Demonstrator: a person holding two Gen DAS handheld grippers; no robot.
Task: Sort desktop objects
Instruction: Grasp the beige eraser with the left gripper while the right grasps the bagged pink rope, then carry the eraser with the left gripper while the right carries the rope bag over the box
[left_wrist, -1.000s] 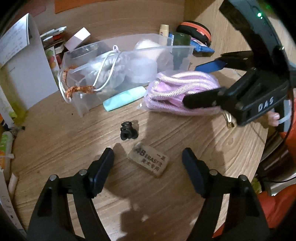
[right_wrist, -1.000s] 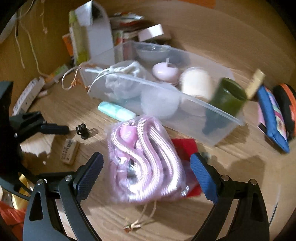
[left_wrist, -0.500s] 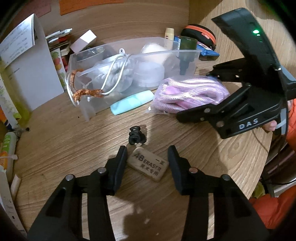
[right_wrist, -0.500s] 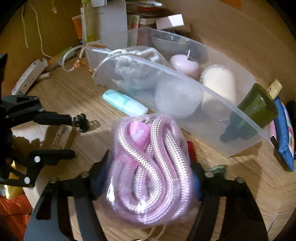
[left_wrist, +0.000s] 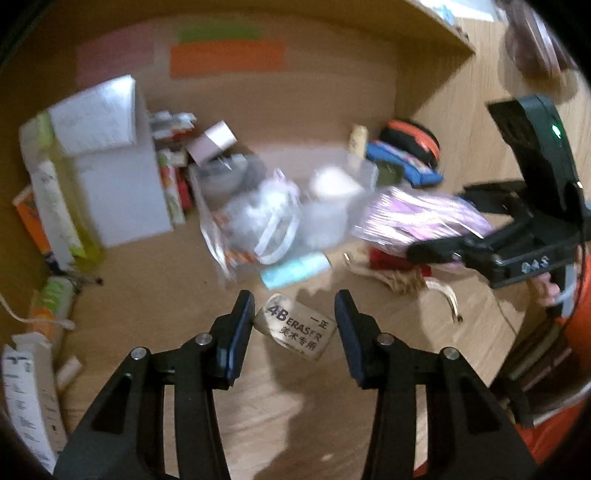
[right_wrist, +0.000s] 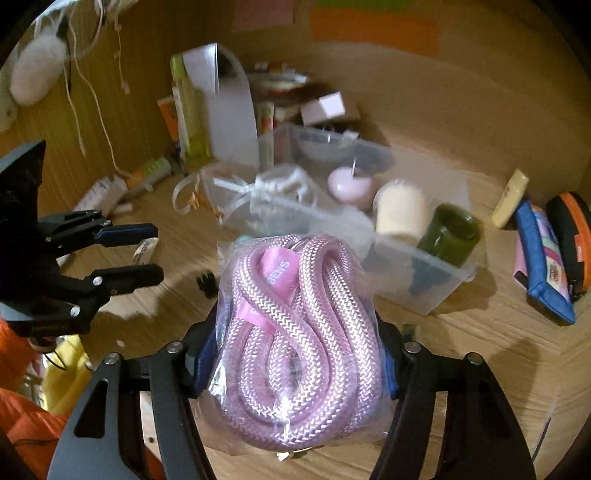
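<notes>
"4B ERASER" on eraser (left_wrist: 297, 329)

The rope (right_wrist: 295, 332) is light pink with a white zigzag weave and sits in a clear bag. The eraser (left_wrist: 297, 328) is beige with dark print. The table (right_wrist: 480, 350) is light wood with grain. The candles in the clear box (right_wrist: 443, 280) are pink (right_wrist: 349, 186), cream (right_wrist: 400, 210) and dark green (right_wrist: 452, 234). The tube (left_wrist: 295, 271) is pale turquoise.
</notes>
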